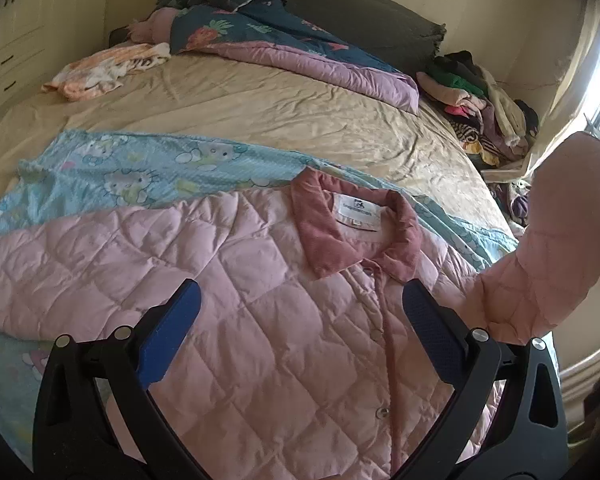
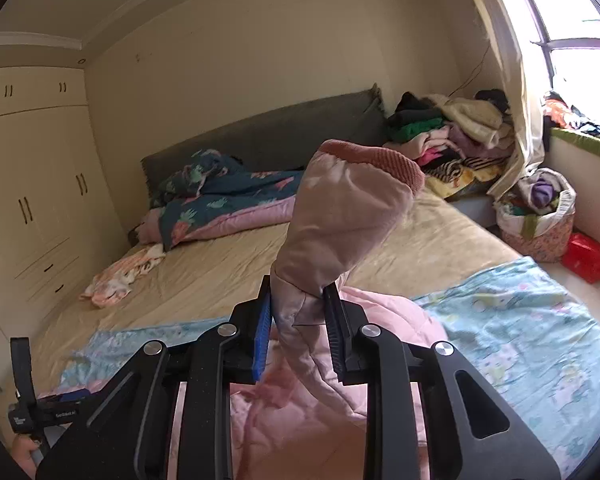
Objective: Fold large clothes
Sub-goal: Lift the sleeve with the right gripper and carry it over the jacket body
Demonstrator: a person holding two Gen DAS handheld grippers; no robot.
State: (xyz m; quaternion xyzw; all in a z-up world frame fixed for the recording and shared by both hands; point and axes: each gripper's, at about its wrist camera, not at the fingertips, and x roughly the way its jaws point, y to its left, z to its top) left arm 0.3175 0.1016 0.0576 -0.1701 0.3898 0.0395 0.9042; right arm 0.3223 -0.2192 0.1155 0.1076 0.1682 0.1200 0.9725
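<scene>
Pink jacket (image 1: 228, 300) barely begun: your right gripper (image 2: 298, 320) clamps the raised sleeve (image 2: 340, 216); left gripper (image 1: 300, 332), jaws apart, hovers below the collar (image 1: 340, 236).

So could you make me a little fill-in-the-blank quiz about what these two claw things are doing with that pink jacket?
1. The right gripper is shut on the jacket's ____.
2. The left gripper hovers over the pink jacket with its jaws ____.
3. The jacket lies on a light blue ____ printed with cartoon cats.
4. The jacket's collar is a ____ pink than its body.

Missing words: sleeve; open; blanket; darker
</scene>
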